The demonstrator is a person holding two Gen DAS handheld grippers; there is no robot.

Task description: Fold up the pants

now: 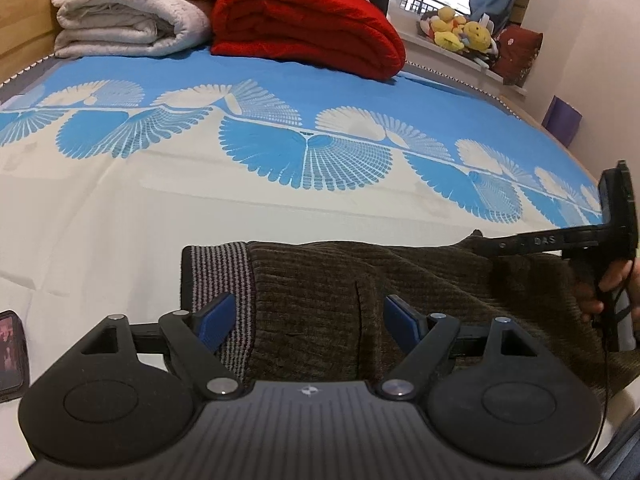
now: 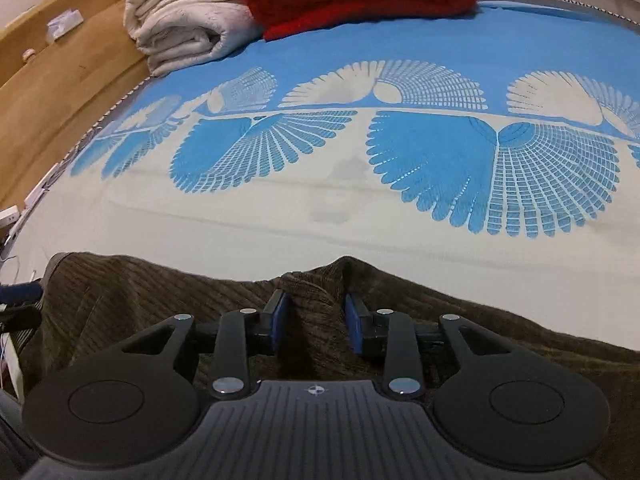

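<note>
Your left gripper (image 1: 306, 320) hangs spread wide over the brown pants (image 1: 360, 280) on the bed (image 1: 120, 200). Your right gripper (image 2: 316, 322), half spread, straddles a raised ridge of cloth without pinching it.

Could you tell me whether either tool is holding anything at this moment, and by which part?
Neither grips yet. The left tool is open over the pants near the striped waistband; the right tool is open, straddling a raised ridge at their far edge.

Bed (image 1: 120, 208) under a cream and blue fan-patterned sheet, brown corduroy pants (image 1: 400, 280) spread along its near edge, folded white blanket (image 1: 132, 12) at far left, folded red blanket (image 1: 308, 28) just right of it, touching
</note>
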